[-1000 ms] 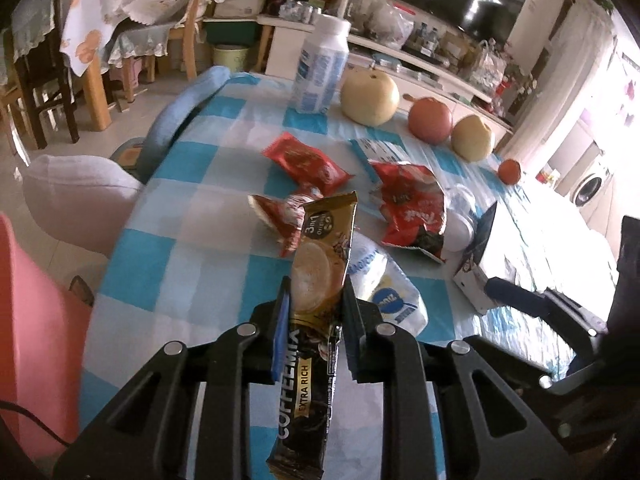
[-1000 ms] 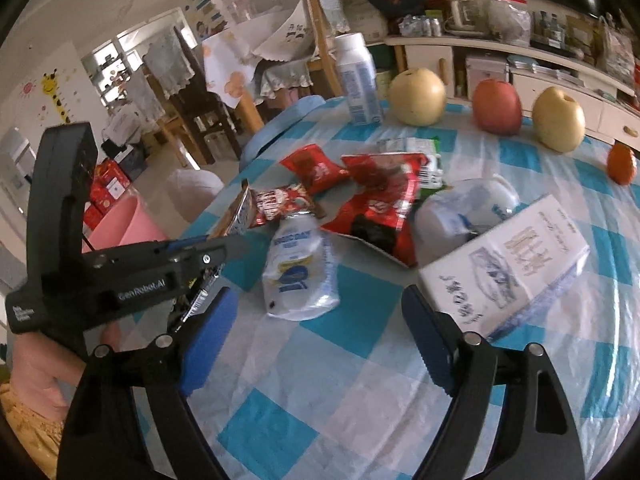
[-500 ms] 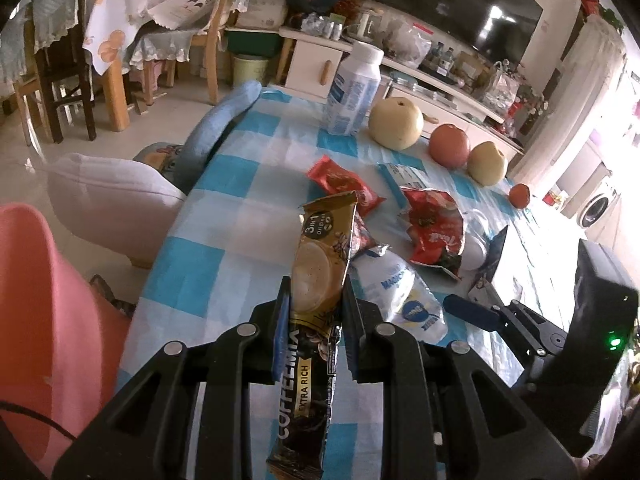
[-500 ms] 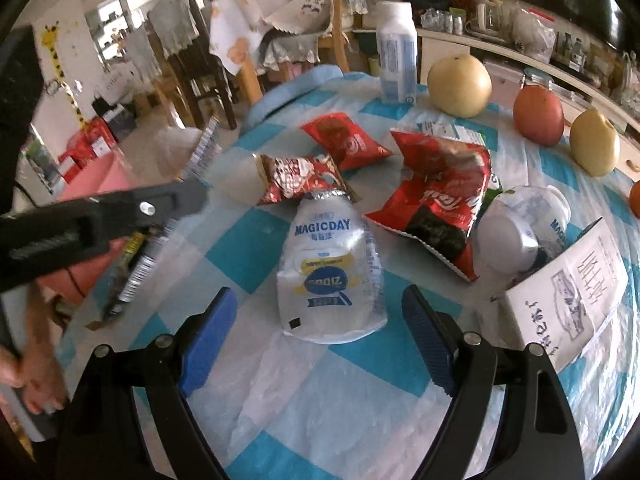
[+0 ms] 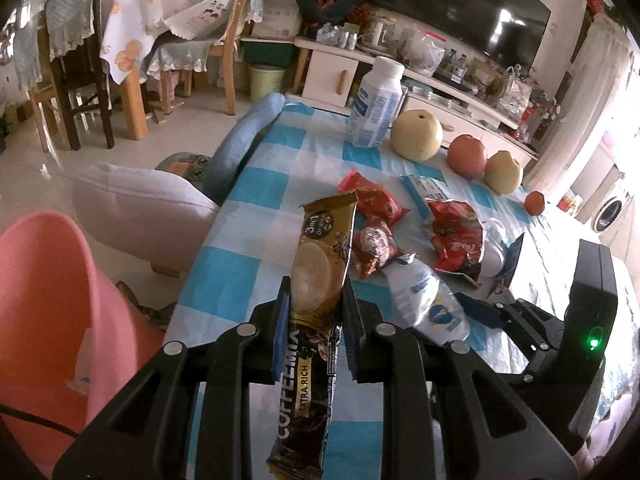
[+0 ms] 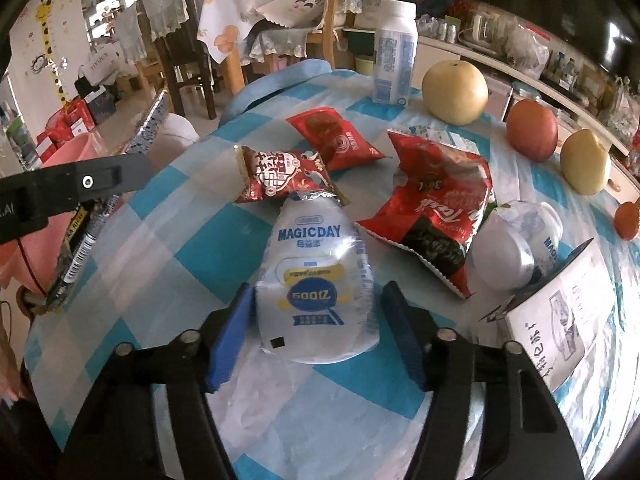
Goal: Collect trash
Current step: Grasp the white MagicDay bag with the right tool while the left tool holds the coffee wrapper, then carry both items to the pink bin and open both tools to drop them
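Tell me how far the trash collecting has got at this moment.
Nothing visibly binned yet. In hand: left claw grips a coffee sachet near the pink bin; right claw is open around the white pouch. Left: three red wrappers.

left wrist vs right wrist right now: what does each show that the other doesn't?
Left wrist only: the COFFEEMIX sachet's printed front, clamped in the left tongs; the TV; the washing machine.

Right wrist only: the right tongs open around the MAGICDAY pouch, not yet closed; the giraffe wall sticker.

Both: the white bottle, the large pear, the red wrappers, the checked tablecloth, the pink bin.
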`<state>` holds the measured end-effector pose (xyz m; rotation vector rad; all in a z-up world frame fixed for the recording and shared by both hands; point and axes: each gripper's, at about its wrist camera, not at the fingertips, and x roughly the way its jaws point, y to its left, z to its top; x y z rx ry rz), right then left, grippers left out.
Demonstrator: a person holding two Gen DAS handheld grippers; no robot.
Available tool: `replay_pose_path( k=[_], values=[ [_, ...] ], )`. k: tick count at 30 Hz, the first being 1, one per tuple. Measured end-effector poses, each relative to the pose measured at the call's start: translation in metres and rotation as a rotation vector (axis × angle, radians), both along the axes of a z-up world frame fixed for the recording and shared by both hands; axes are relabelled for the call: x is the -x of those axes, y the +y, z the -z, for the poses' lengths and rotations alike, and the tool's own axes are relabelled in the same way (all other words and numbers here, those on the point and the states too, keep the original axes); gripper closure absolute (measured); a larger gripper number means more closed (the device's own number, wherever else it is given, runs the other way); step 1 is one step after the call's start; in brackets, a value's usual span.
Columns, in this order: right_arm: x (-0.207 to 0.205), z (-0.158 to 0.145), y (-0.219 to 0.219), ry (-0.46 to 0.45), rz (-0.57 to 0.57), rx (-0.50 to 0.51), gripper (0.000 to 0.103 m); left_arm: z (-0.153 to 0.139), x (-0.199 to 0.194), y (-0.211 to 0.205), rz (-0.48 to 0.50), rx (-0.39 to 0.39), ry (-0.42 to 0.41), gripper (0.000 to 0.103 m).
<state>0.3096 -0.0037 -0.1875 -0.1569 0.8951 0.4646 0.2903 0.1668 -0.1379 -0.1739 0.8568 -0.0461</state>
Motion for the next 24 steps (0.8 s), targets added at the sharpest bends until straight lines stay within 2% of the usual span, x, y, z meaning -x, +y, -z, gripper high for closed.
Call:
replay_pose_path(
  k=[14,21,24],
  values=[
    [0.015,-0.011,0.006,-0.06,-0.015,-0.009,0.043,-0.011,0.008,0.023,-0.083,-0.063,-0.035,0.078],
    [0.027,-0.026,0.003,-0.082,-0.016,-0.093,0.043,-0.019,0.015,0.039,-0.138,-0.105,-0.061,0.078],
    [0.034,-0.029,0.01,-0.094,-0.034,-0.1,0.043,-0.024,0.019,0.046,-0.163,-0.133,-0.073,0.078]
  ],
)
